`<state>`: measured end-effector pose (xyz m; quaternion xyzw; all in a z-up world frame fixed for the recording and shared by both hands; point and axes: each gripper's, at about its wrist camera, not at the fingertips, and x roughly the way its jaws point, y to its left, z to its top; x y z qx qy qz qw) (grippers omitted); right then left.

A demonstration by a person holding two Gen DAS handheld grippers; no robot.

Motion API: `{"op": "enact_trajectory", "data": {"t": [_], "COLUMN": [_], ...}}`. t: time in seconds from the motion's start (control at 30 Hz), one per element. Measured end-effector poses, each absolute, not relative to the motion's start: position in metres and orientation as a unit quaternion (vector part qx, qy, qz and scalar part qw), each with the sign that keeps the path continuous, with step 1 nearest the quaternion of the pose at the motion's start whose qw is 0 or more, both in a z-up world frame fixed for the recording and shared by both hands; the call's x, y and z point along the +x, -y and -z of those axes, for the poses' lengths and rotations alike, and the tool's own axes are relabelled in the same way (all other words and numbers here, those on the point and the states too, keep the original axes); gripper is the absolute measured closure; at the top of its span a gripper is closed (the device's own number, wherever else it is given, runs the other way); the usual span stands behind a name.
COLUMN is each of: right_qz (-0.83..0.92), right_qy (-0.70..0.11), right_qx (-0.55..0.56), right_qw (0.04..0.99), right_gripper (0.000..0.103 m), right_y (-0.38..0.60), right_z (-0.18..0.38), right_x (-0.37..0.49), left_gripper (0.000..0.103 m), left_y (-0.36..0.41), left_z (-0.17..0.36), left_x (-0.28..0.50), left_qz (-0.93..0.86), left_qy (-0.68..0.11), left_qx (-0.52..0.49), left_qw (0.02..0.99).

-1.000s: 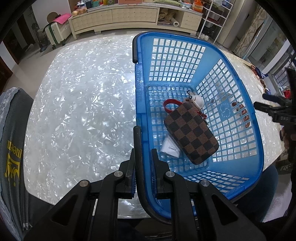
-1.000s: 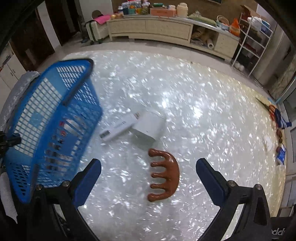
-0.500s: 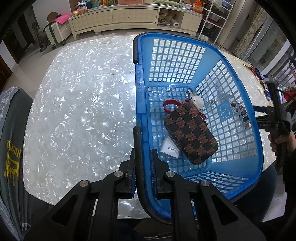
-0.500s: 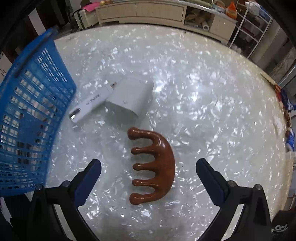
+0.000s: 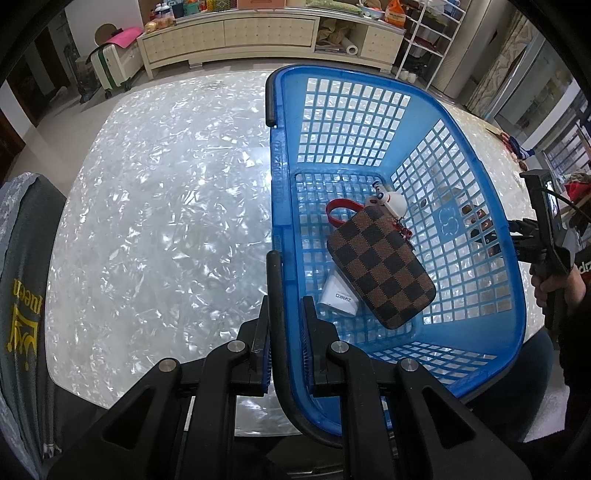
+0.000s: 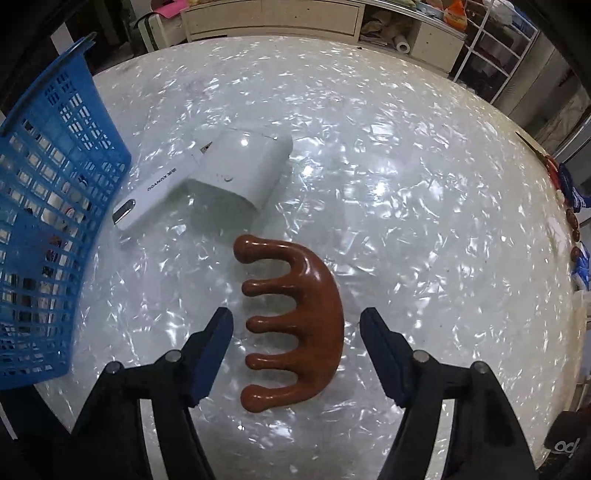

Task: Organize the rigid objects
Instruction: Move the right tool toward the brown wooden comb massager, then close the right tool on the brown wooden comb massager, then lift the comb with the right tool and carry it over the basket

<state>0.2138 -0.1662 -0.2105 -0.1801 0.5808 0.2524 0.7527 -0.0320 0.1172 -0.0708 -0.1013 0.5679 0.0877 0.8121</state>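
My left gripper (image 5: 284, 306) is shut on the black handle (image 5: 275, 295) of the blue basket (image 5: 480, 206), which also shows in the right wrist view (image 6: 55, 155). Inside lie a brown checkered pouch (image 5: 380, 266), a white box (image 5: 340, 295) and a small white figure (image 5: 388, 201). My right gripper (image 6: 295, 321) is open, its fingers either side of a brown wooden comb-shaped massager (image 6: 299, 325) on the table. A white box (image 6: 243, 166) and a white device (image 6: 151, 192) lie beyond it.
The pearly white table (image 5: 166, 206) extends left of the basket. Small items (image 6: 569, 206) line the table's right edge. A cabinet (image 5: 266, 33) and shelves stand behind. The right gripper and hand (image 5: 546, 240) show beside the basket.
My right gripper has moved down and forward over the massager, and its fingers have narrowed around it. The left gripper and basket have stayed put.
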Motion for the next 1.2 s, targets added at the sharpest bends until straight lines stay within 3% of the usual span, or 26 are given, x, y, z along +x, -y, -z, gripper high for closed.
{"op": "enact_trajectory", "data": {"t": [0.07,0.17,0.6,1.2], "right_qz": [-0.259,-0.261,-0.255,-0.291], "right_qy": [-0.577,-0.571,-0.552,-0.484], "right_qx": [-0.177,-0.176,-0.184,-0.157], "right_qw": [0.754,0.758,0.772,0.810], "right_gripper": [0.035,0.053,0.054,0.054], "right_y": [0.170,0.172,0.173,0.164], "right_z": [0.212,0.209,0.196,0.088], "right_x": [0.216,0.213,0.193,0.167], "left_gripper": [0.089,0.088,0.088,0.088], "left_y": [-0.117,-0.117,-0.117,-0.111], "left_z": [0.071,0.071,0.074,0.073], "left_x": [-0.032,-0.032,-0.033,-0.032], "left_qz": [-0.089,-0.088,-0.086,-0.088], "left_qy": [-0.568,-0.568,-0.568,-0.568], "left_qx": [-0.101,-0.101,-0.100,-0.087], "left_qw": [0.812,0.812,0.813,0.814]}}
